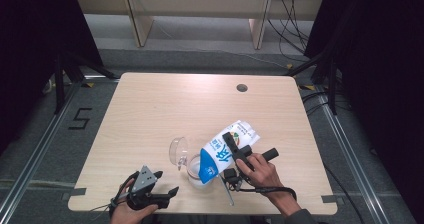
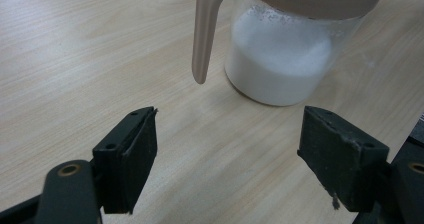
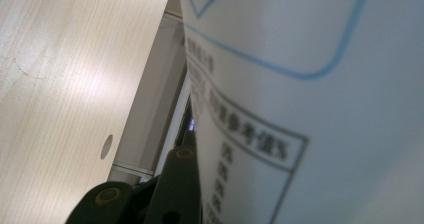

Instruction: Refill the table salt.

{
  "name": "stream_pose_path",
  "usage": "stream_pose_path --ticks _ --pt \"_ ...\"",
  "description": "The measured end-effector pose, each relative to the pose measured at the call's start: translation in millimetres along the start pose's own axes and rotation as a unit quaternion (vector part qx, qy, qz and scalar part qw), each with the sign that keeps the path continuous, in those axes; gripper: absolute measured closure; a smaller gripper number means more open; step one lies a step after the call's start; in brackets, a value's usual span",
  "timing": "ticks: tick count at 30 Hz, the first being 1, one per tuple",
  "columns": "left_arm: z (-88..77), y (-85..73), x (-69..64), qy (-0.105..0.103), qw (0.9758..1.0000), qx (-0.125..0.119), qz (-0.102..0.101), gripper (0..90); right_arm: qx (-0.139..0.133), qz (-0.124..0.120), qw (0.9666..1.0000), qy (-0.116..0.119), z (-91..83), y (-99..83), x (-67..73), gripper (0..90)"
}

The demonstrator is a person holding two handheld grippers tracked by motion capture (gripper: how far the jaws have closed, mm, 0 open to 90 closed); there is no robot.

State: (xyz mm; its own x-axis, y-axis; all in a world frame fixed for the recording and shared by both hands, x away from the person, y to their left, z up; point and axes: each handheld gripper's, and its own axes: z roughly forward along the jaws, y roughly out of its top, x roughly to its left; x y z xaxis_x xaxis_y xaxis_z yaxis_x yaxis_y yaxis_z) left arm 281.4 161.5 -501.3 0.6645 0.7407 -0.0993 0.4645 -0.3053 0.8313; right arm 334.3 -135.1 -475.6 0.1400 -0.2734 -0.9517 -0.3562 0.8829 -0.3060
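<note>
A: Milk carton [image 1: 227, 151] tipped spout-down over the glass jug [image 2: 287, 59] near the table's [image 1: 150, 114] front edge, right gripper [image 1: 234, 149] clamped on it.

B: Keep the tilt gentle. Left gripper [image 2: 227, 159] gapes empty beside the jug; it could steady the handle.

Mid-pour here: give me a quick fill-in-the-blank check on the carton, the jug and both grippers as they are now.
1. The right gripper is shut on the blue and white ____.
2. The carton is tilted with its top over the clear jug, which holds a ____ liquid.
3. The jaws of the left gripper stand ____, with nothing between them.
4. The jug's beige ____ hangs down its side toward the left gripper.

Missing words: carton; white; open; handle
</note>
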Motion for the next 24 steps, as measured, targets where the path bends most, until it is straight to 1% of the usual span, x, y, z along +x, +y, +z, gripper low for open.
stream_pose_path --ticks 1,2,6,7,15,16,18,19,20,21,24 --pt "0.0 0.0 0.0 0.000 1.0000 0.000 0.000 22.9 0.000 0.000 1.0000 0.000 0.0 0.0 0.1 77.1" --pt "0.0 0.0 0.0 0.000 1.0000 0.000 0.000 22.9 -0.001 -0.005 1.0000 -0.002 0.0 0.1 -0.9 77.1" --pt "0.0 0.0 0.0 0.000 1.0000 0.000 0.000 22.9 -0.002 -0.004 1.0000 -0.002 0.0 0.2 -0.8 77.1" --pt "0.0 0.0 0.0 0.000 1.0000 0.000 0.000 22.9 -0.001 0.001 1.0000 0.000 0.0 0.1 0.2 77.1" --pt "0.1 0.0 0.0 0.000 1.0000 0.000 0.000 22.9 -0.003 0.005 1.0000 0.001 0.2 0.4 -0.5 77.0" --pt "0.2 0.0 0.0 0.000 1.0000 0.000 0.000 22.9 -0.001 0.009 0.9999 0.005 -0.1 0.4 -0.8 77.0" --pt "0.1 0.0 0.0 0.000 1.0000 0.000 0.000 22.9 -0.003 0.015 0.9999 0.001 0.2 -0.1 -0.3 77.0" --pt "0.0 0.0 0.0 0.000 1.0000 0.000 0.000 22.9 0.002 0.017 0.9998 0.006 -0.4 0.2 -0.5 77.0" --pt "0.1 0.0 0.0 0.000 1.0000 0.000 0.001 22.9 -0.003 0.016 0.9999 0.000 0.2 0.1 -0.1 77.0" --pt "0.1 0.0 0.0 0.000 1.0000 0.000 0.001 22.9 -0.006 0.012 0.9999 0.001 0.3 0.4 -0.5 77.0" --pt "0.0 0.0 0.0 0.000 1.0000 0.000 0.000 22.9 -0.005 0.014 0.9999 0.001 -0.1 0.8 -0.2 77.0"
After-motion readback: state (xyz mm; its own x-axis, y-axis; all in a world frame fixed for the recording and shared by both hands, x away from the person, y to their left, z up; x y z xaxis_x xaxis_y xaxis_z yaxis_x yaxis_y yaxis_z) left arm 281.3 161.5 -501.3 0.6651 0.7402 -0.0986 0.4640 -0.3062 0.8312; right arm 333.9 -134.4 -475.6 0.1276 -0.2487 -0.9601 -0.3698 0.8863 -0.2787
